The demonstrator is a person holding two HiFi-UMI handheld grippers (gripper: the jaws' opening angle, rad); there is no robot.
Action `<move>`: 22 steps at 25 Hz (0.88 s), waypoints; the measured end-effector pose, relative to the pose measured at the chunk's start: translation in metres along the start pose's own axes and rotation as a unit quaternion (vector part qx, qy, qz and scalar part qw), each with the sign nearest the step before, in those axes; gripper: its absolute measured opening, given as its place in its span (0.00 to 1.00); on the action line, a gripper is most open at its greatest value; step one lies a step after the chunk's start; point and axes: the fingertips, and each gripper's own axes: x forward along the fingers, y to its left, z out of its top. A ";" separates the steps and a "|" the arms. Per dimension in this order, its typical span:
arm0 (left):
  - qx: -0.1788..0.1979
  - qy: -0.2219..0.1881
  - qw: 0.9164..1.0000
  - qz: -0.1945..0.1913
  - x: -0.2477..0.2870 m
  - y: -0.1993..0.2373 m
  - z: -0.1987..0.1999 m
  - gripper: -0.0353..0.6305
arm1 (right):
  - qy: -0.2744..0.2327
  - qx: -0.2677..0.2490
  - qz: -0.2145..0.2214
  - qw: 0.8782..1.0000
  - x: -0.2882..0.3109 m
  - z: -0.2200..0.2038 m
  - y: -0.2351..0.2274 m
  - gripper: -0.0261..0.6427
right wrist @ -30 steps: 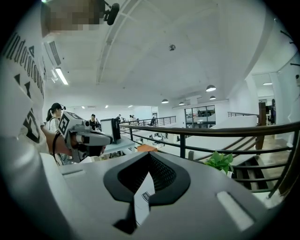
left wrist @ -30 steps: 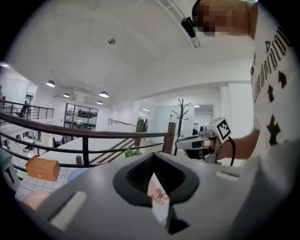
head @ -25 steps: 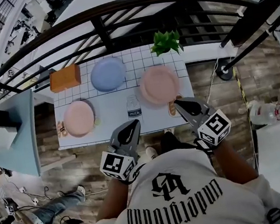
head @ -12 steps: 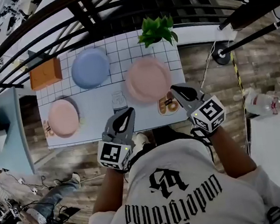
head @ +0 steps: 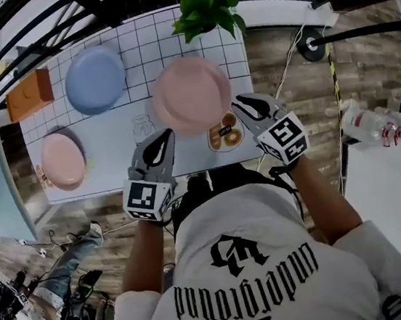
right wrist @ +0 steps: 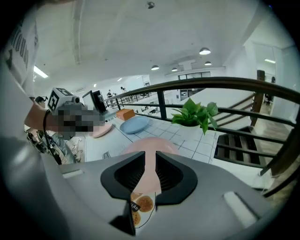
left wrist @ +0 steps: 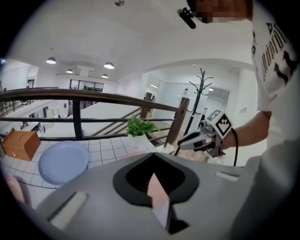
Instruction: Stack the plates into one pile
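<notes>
Three plates lie apart on the white table (head: 115,178): a blue plate (head: 95,79) at the back, a large pink plate (head: 190,95) in the middle, and a small pink plate (head: 63,160) at the left. My left gripper (head: 163,137) hangs over the table's near edge, shut and empty. My right gripper (head: 241,103) is beside the large pink plate's right rim, above a cookie packet (head: 225,134). Its jaws have just been opening and stand slightly open with nothing between them. Through that gap the right gripper view shows the large pink plate (right wrist: 143,146).
An orange box (head: 29,95) sits at the back left and a potted plant (head: 207,12) at the back right. A clear milk bottle (head: 143,126) stands between the plates. A dark railing (left wrist: 93,96) runs behind the table. Wooden floor lies to the right.
Both grippers have come down and forward to the table's near edge. The right gripper's jaws now show a small gap.
</notes>
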 end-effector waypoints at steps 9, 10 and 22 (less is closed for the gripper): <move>-0.008 0.047 0.999 0.006 0.044 0.016 -0.047 0.13 | 0.081 0.166 -0.013 0.983 0.051 -0.067 -0.054 0.16; -0.012 0.051 0.999 0.007 0.048 0.018 -0.052 0.13 | 0.088 0.186 -0.012 0.978 0.056 -0.073 -0.058 0.16; -0.037 0.080 0.996 0.010 0.066 0.036 -0.088 0.13 | 0.135 0.309 0.010 0.941 0.101 -0.111 -0.069 0.16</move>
